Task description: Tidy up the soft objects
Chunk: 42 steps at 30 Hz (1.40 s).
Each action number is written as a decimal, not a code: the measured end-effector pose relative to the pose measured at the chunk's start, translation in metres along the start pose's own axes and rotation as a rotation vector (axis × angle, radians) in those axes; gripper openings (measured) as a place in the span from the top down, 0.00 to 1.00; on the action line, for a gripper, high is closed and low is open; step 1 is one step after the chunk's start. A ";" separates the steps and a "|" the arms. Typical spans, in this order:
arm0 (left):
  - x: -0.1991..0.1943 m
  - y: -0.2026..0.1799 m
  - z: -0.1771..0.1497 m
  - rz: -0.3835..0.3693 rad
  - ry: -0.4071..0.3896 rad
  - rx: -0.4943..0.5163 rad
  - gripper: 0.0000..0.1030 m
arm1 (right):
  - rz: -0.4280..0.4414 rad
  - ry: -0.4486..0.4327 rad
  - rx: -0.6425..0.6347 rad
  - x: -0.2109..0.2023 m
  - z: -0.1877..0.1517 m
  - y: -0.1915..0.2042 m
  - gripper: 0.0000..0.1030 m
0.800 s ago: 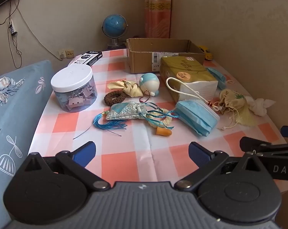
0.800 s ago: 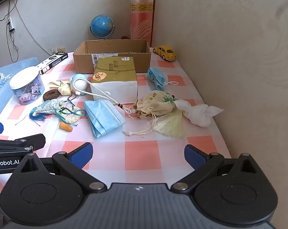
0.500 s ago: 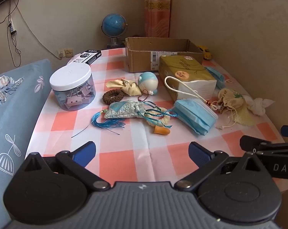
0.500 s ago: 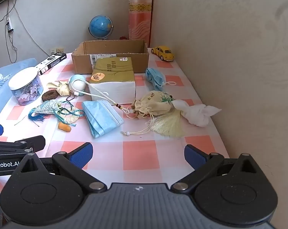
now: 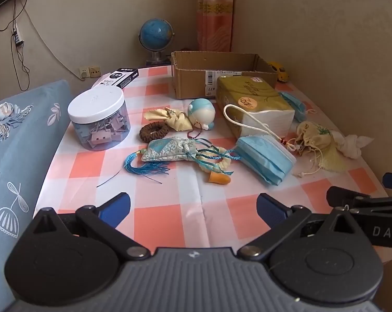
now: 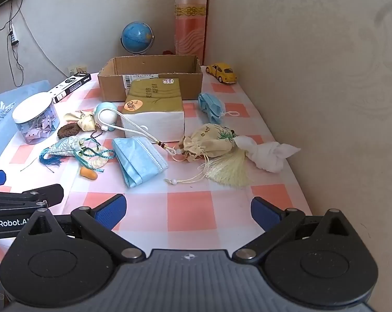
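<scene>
Checked cloth covers the tabletop (image 5: pixel 196 223), which sits in a room corner with a cardboard box (image 5: pixel 216 78) at its far edge. Soft things lie mid-table: a folded mask (image 6: pixel 138 161), a cream pouch (image 6: pixel 209 145), a blue sachet (image 5: pixel 170 148), a white cloth (image 6: pixel 266 153). Both the left gripper (image 5: pixel 193 205) and right gripper (image 6: pixel 188 208) hover at the near edge, released and empty. Judged best: take one item at a time, pinching fabric bulk, not cords or tassels, and carry it to the box. Only the right view shows the second mask (image 6: pixel 210 105) and toy car (image 6: pixel 222 72) fully; only the left view shows the pillow (image 5: pixel 16 145).
</scene>
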<state>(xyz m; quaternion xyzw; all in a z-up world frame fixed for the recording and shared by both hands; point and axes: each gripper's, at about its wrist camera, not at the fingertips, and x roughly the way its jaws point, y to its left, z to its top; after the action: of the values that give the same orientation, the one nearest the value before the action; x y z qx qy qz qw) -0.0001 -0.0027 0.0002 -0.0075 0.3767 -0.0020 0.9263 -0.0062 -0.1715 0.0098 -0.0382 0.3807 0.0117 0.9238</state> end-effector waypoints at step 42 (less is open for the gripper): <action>0.001 -0.004 0.003 0.000 -0.005 0.001 0.01 | -0.010 -0.009 -0.002 -0.003 0.001 -0.002 0.00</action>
<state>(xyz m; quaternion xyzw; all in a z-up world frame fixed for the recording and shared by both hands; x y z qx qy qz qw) 0.0022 -0.0065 0.0016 -0.0069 0.3742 -0.0025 0.9273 -0.0069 -0.1733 0.0127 -0.0411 0.3761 0.0078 0.9256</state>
